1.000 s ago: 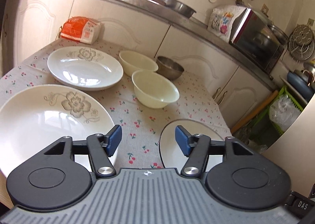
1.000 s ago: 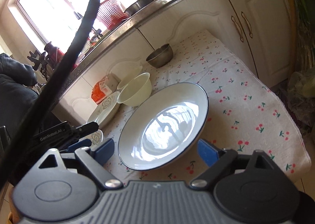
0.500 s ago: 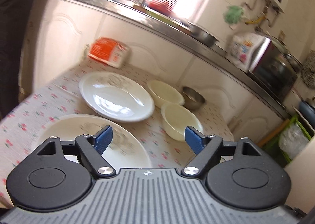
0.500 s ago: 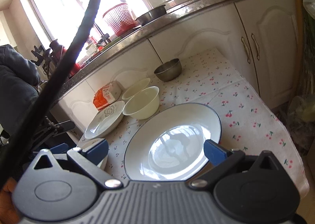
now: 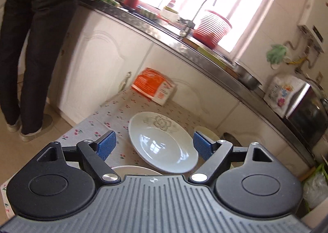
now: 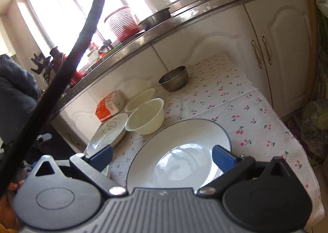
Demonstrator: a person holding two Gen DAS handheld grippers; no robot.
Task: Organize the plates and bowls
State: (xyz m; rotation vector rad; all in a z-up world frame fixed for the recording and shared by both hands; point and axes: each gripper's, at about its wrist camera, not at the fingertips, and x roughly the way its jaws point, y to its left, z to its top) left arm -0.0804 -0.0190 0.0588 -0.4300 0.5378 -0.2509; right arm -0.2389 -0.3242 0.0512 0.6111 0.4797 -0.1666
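Note:
A white flower-print plate [image 5: 162, 143] lies on the cherry-print tablecloth [image 5: 114, 110]; it also shows in the right wrist view [image 6: 108, 132]. A second large white plate's rim [image 5: 135, 169] peeks out under my left gripper [image 5: 154, 147], which is open and empty above the table. A blue-rimmed plate [image 6: 180, 151] lies right before my right gripper [image 6: 162, 157], open and empty above its near edge. Two cream bowls [image 6: 146, 117] [image 6: 139, 98] and a steel bowl [image 6: 174, 78] stand behind it.
An orange packet [image 5: 154, 86] lies at the table's back by the white cabinets [image 6: 276, 38]. A person in dark trousers [image 5: 26, 48] stands left of the table. A black cable [image 6: 67, 52] crosses the right wrist view. Bags lie on the floor at right [image 6: 315, 114].
My left gripper has lifted and tilted back, so the plates sit lower in its view and the person has come into view. My right gripper has drawn back a little from the blue-rimmed plate.

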